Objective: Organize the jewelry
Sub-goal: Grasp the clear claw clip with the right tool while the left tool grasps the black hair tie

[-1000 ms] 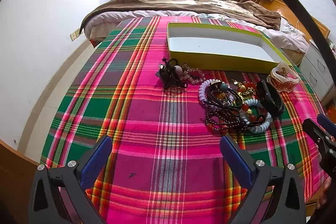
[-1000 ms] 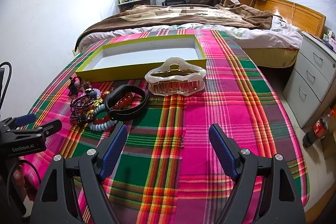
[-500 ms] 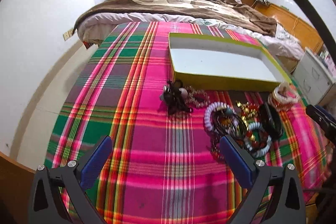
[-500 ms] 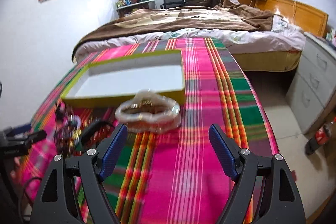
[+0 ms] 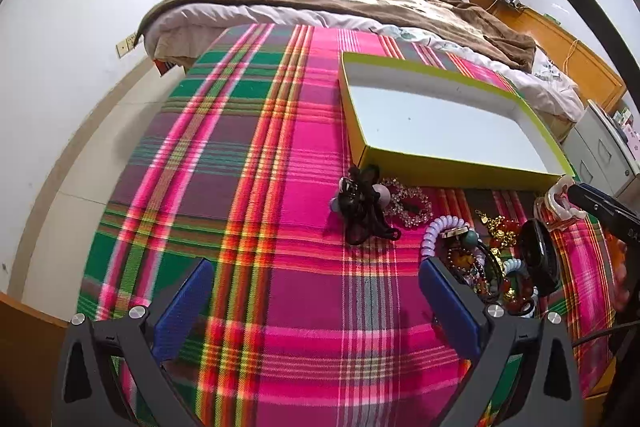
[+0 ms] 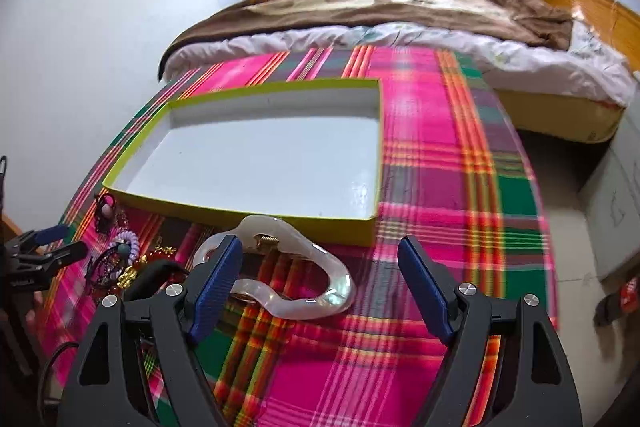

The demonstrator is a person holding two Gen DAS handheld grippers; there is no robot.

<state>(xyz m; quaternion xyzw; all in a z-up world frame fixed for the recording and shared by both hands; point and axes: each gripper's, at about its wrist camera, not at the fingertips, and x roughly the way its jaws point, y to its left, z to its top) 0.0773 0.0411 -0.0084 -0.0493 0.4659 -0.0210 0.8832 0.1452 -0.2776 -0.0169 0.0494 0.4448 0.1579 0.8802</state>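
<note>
Left part of the pearly hair claw (image 6: 296, 283) hidden behind the right gripper (image 6: 320, 287)'s blue left finger pad (image 6: 216, 283); in the left wrist view only a sliver of that claw showing, cut by the dark right-gripper tip in front. Lower edge of the bead bracelet pile (image 5: 480, 267) covered by the left gripper (image 5: 316, 303)'s right pad (image 5: 448, 307), single pieces too tangled to separate. Plaid cloth (image 6: 460, 187) smeared by motion blur on the right; red object (image 6: 630, 293) on the floor cut off by the fisheye rim, unidentifiable.
</note>
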